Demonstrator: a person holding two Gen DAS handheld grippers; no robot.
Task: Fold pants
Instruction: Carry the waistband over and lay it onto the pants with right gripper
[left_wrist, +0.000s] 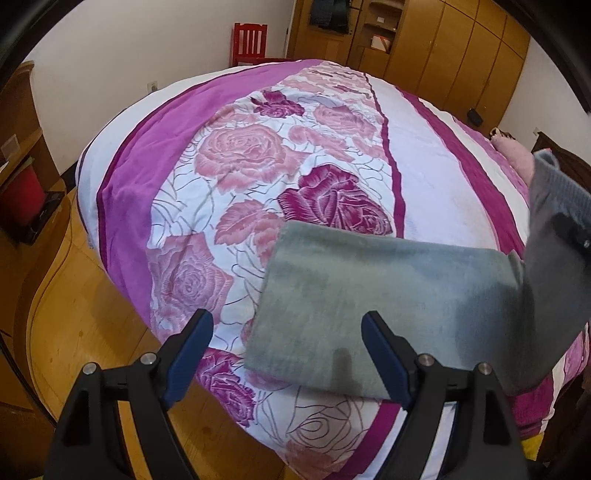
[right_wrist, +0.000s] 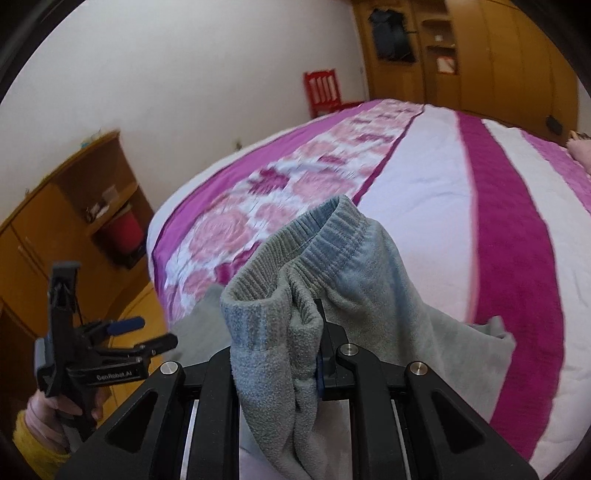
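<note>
So the pants (left_wrist: 369, 306) are grey fleece, soft and nappy, with a ribbed elastic waistband (right_wrist: 325, 236) that's a shade bluer than the rest. Most of the fabric lies flat on the bed (left_wrist: 258, 147) near its foot edge as a tidy rectangle, long axis running left to right across my left view. The waistband end is up in the air on the right side, because my right gripper (right_wrist: 314, 332) has its jaws pinched on a bunched fold just below the elastic, fabric draping down over both sides.

My left gripper (left_wrist: 284, 354) has its jaws spread wide with nothing between them, hovering right at the near edge of the flat part. So the lifted end sits to the right of the flat stack, and my guess is the next move is carrying that waistband leftward over the rectangle; the right hand owns that, and the left is close enough to pin or smooth the free edge.

Underneath it all is a quilted bedspread, white with pink and magenta roses and broad purple stripes. Wood floor (left_wrist: 92, 295) beyond, red chair (left_wrist: 249, 42) by the wall, honey-coloured wardrobe (left_wrist: 461, 48) at the back.
</note>
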